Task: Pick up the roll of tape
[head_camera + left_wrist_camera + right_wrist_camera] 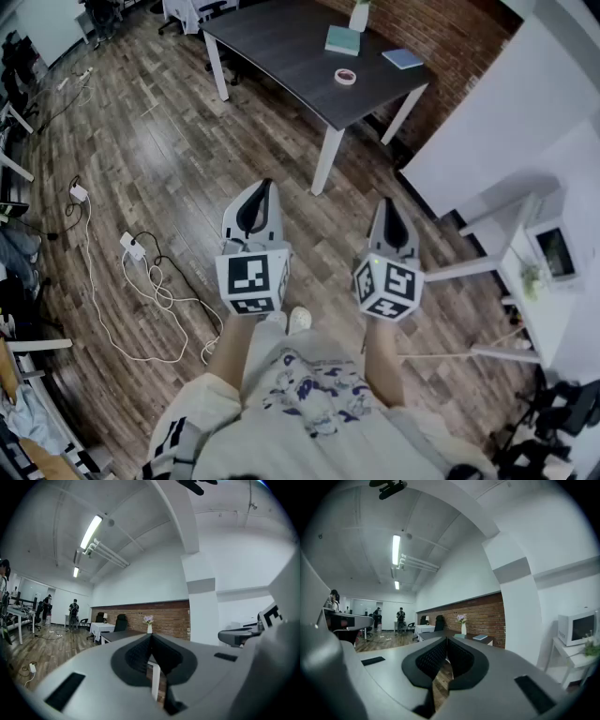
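The small pale roll of tape (345, 77) lies flat, hole up, on the dark rectangular worktop (281, 42) at the far side of the scene, well apart from both grippers, with bare wooden floor (159, 159) between. The left gripper (265, 190) and the right gripper (387, 206) are held level near the person's body, both pointing toward that worktop. Each has its fingers closed together on nothing. The roll sits ahead and between their two lines, and the right gripper looks slightly nearer. Being round, the roll favours no direction of approach.
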`<state>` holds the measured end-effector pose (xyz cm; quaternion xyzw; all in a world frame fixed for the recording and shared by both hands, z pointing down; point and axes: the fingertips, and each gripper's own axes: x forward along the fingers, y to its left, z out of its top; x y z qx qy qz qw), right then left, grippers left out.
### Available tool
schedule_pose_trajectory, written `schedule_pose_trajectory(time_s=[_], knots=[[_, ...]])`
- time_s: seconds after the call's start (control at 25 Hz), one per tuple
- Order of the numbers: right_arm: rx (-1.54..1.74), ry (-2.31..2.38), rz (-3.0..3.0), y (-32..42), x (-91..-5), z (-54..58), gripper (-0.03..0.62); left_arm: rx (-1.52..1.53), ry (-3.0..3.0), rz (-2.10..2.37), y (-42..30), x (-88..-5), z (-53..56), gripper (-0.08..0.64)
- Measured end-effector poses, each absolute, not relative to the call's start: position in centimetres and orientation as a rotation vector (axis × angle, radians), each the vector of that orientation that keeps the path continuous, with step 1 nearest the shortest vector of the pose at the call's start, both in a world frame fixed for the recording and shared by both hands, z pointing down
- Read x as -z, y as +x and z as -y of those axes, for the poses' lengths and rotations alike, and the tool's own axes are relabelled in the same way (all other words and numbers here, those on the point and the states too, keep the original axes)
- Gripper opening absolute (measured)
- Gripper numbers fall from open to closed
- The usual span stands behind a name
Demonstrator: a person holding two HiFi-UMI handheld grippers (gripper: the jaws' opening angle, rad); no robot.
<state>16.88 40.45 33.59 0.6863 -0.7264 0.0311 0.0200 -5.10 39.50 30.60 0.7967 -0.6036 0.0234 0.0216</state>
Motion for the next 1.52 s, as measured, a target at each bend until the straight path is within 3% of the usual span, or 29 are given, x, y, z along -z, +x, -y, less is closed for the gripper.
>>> schedule_pose_trajectory(time_s=[1.04, 1.52], knots=[[-0.112, 1.990, 2.346, 17.2, -34.8, -36.3, 0.006, -0.109, 2.392, 1.914, -3.8, -32.6, -36.8, 0.003], [-0.107, 1.959, 2.356, 15.3, -36.0, -28.7, 0.007, -0.107, 2.381, 1.920, -5.6, -33.7, -29.2, 0.003]])
